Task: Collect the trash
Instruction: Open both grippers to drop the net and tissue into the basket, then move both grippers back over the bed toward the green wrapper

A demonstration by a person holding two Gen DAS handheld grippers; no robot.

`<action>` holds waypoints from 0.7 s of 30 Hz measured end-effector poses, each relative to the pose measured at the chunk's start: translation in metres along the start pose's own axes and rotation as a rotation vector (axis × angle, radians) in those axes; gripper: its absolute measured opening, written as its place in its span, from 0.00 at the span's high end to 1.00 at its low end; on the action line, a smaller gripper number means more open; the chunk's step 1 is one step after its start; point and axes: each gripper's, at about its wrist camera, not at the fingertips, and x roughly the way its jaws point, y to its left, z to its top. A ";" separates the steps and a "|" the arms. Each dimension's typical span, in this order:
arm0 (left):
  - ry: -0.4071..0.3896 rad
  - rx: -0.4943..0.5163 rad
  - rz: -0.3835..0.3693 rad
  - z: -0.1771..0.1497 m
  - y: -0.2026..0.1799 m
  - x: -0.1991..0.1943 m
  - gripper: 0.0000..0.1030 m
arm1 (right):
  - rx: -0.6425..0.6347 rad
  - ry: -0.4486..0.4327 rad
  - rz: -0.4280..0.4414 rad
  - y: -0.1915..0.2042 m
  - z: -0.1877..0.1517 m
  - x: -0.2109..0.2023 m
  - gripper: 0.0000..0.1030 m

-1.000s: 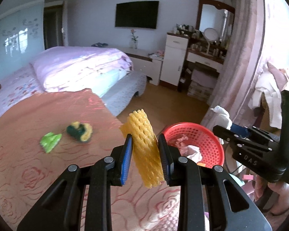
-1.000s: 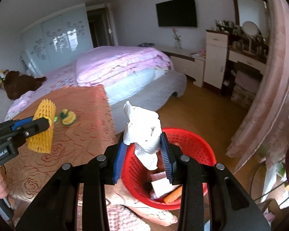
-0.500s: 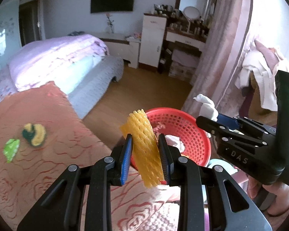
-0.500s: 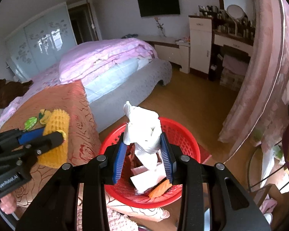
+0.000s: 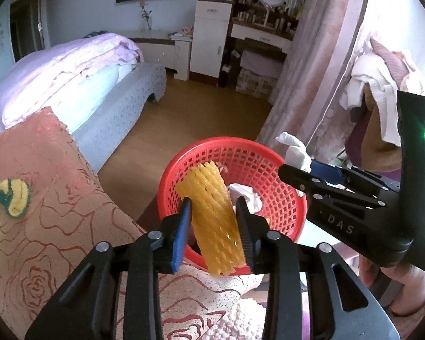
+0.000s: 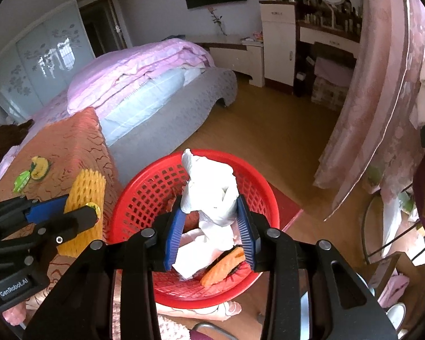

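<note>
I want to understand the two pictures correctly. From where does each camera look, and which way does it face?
Left wrist: sits behind the left tool, looks down over the yellow foam net into the red basket; its opening jaws show, also the right tool and a hand.
Right wrist: sits behind the right tool, looks down over the white tissue into the basket; the left tool shows.
Both share basket, bed, floor.

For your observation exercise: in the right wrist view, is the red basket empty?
No. The red basket already holds crumpled white paper and an orange scrap at its bottom.
</note>
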 end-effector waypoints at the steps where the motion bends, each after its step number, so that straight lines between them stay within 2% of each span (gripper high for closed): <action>1: -0.001 0.000 0.000 0.001 0.000 0.000 0.64 | 0.003 0.002 0.001 -0.001 0.000 0.001 0.61; 2: -0.004 0.000 0.000 0.001 0.000 0.000 0.60 | 0.009 0.000 0.001 -0.002 0.001 0.000 0.54; 3: -0.006 -0.002 0.002 0.000 0.000 -0.001 0.54 | 0.019 -0.005 -0.002 -0.002 0.000 0.000 0.50; 5: -0.016 -0.010 0.003 0.000 0.002 -0.003 0.49 | 0.033 -0.006 -0.006 -0.003 0.000 -0.001 0.43; 9: -0.019 -0.033 0.002 0.000 0.008 -0.008 0.43 | 0.037 -0.009 -0.008 -0.002 0.000 -0.003 0.41; 21: -0.086 -0.070 0.049 -0.004 0.017 -0.035 0.36 | 0.008 -0.080 0.009 0.013 0.001 -0.024 0.36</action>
